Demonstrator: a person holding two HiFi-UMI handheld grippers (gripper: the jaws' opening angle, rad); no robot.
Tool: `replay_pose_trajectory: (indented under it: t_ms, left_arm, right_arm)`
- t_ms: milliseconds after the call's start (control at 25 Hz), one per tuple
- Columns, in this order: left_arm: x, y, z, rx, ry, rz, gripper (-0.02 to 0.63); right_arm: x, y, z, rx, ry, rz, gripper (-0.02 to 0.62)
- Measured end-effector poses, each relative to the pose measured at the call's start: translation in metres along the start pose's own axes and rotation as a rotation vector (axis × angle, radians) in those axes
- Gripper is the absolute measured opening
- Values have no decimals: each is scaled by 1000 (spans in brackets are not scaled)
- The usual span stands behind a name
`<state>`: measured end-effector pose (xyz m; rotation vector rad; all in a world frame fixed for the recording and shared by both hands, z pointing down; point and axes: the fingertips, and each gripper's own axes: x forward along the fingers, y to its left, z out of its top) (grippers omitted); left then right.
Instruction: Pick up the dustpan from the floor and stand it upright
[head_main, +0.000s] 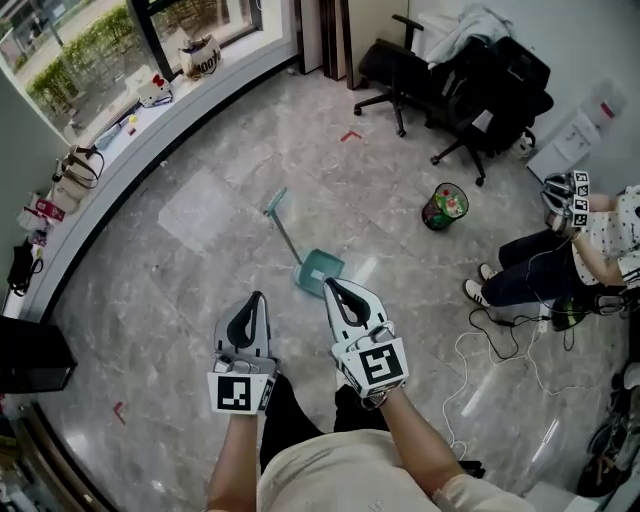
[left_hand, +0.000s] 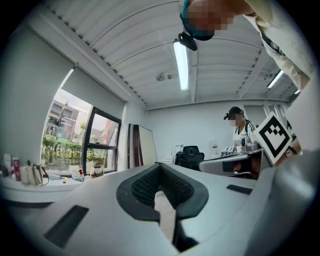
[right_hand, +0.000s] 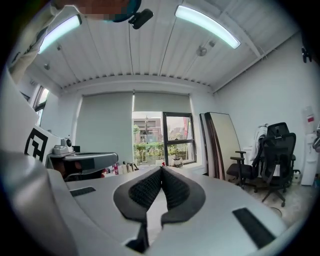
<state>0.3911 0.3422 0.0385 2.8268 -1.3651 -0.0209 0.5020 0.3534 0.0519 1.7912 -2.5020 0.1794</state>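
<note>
Grey marbled floor (head_main: 200, 330) spreads under the person, who stands with both grippers held out in front, level enough that each gripper view looks across the room and not down.

The left gripper (head_main: 257, 298) (left_hand: 160, 165) has its ribbed black pads pressed together at the tips, with nothing between them. The right gripper (head_main: 330, 285) (right_hand: 161, 169) is likewise closed tip to tip and empty. The two are side by side, a little apart.

Just beyond them the teal dustpan (head_main: 315, 268) lies on the floor, untouched. Its pan is nearest the person and its long handle runs away to the upper left. In the head view the right gripper's tip overlaps the pan's near right edge.

Farther right, white cables (head_main: 480, 360) trail over the floor toward a seated person (head_main: 545, 268). A small waste bin (head_main: 444, 206) stands beyond the dustpan, well apart from it. Black office chairs (head_main: 480, 90) are grouped at the far wall, and a curved window sill (head_main: 130, 135) holding small items sweeps along the left.
</note>
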Motion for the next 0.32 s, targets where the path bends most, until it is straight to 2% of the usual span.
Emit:
replay_pose_trajectory:
  t_ms: [120, 320]
  left_arm:
    - [0, -42, -5, 7, 7, 44, 11]
    - [4, -128, 1, 44, 12, 10, 11]
  right_arm:
    - [-37, -19, -4, -32, 20, 46, 17]
    - [-95, -59, -4, -114, 44, 67, 17]
